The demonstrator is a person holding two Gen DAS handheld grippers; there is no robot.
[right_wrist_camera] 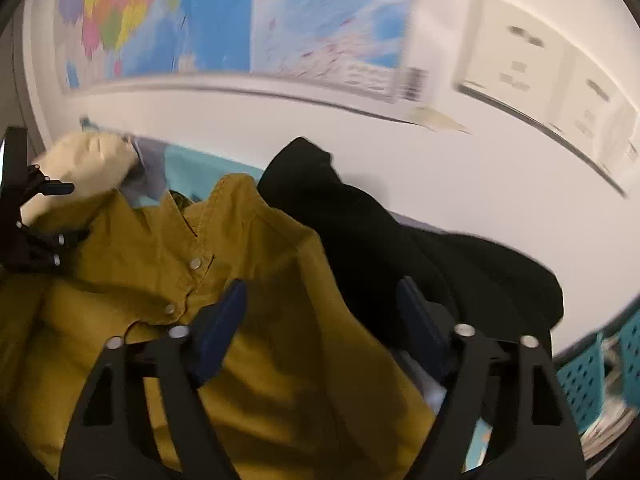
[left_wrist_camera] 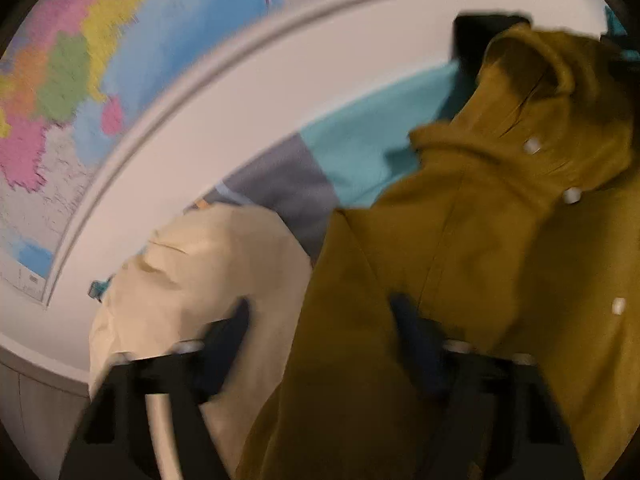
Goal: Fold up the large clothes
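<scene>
Mustard button-up shirt [right_wrist_camera: 132, 256] lies rumpled on the white tabletop [right_wrist_camera: 460, 184], folding barely begun.
Collar sits centre-left in the right wrist view, beside black [right_wrist_camera: 380, 240] and cream [left_wrist_camera: 208, 264] garments. Both claws, left [left_wrist_camera: 320, 312] and right [right_wrist_camera: 320, 300], hover over it with jaws apart, gripping nothing; every fold remains.

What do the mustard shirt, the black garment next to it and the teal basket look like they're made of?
Mustard shirt: a matte woven cloth, likely cotton; it creases softly and has pale snap-like buttons.
Black garment: a thicker, dull fabric, possibly fleece or knit; too dark and blurred to tell.
Teal basket: apparently rigid moulded plastic, with a regular grid of holes in its wall.
</scene>
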